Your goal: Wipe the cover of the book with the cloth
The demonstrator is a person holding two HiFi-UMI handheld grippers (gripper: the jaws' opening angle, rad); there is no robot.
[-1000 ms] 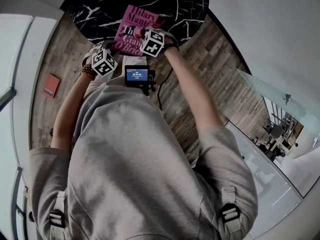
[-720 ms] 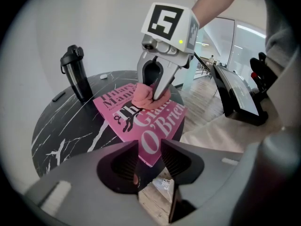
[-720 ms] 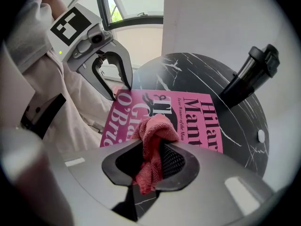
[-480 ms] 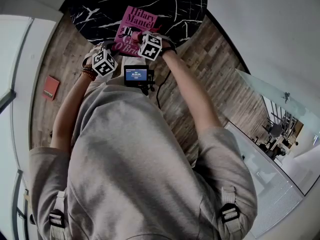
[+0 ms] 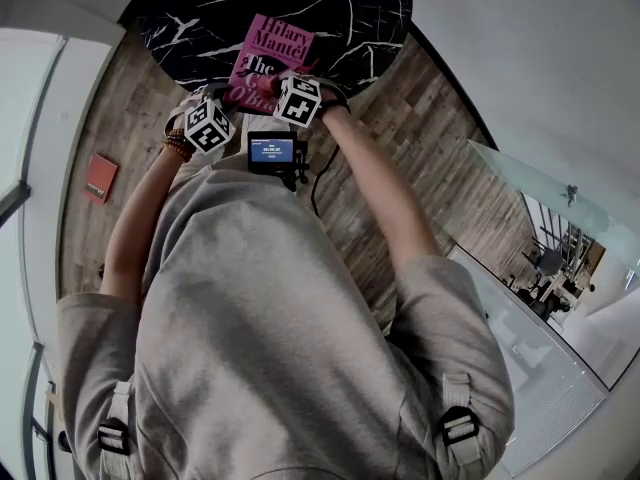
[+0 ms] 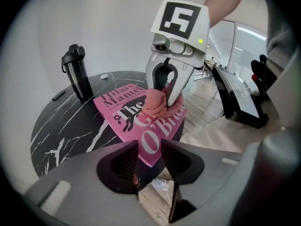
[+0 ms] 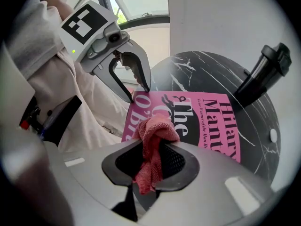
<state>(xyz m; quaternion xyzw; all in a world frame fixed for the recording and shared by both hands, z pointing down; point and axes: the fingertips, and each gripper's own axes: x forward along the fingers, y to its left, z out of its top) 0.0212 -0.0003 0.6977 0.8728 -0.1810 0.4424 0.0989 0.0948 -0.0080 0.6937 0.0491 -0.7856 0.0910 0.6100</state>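
A pink paperback book [image 5: 268, 50] lies on the round black marble table [image 5: 350, 8], one corner over the near edge. My right gripper [image 7: 153, 149] is shut on a bunched pink cloth [image 7: 154, 128] and points steeply down, pressing the cloth [image 6: 155, 105] onto the lower middle of the cover [image 6: 120, 112]. My left gripper [image 6: 149, 157] is at the book's near corner, with that corner between its jaws. In the right gripper view its fingertips [image 7: 146, 87] close on the cover's edge [image 7: 207, 119].
A black bottle [image 6: 77, 79] stands at the table's far side beyond the book. A small white disc [image 6: 104, 76] and a dark strip [image 6: 59, 96] lie near it. A red object [image 5: 101, 172] lies on the wooden floor at left. A small screen device [image 5: 274, 150] hangs on the person's chest.
My right gripper has slid the cloth down the cover toward the table's near edge, uncovering more of the title. The left gripper and the book have stayed put.
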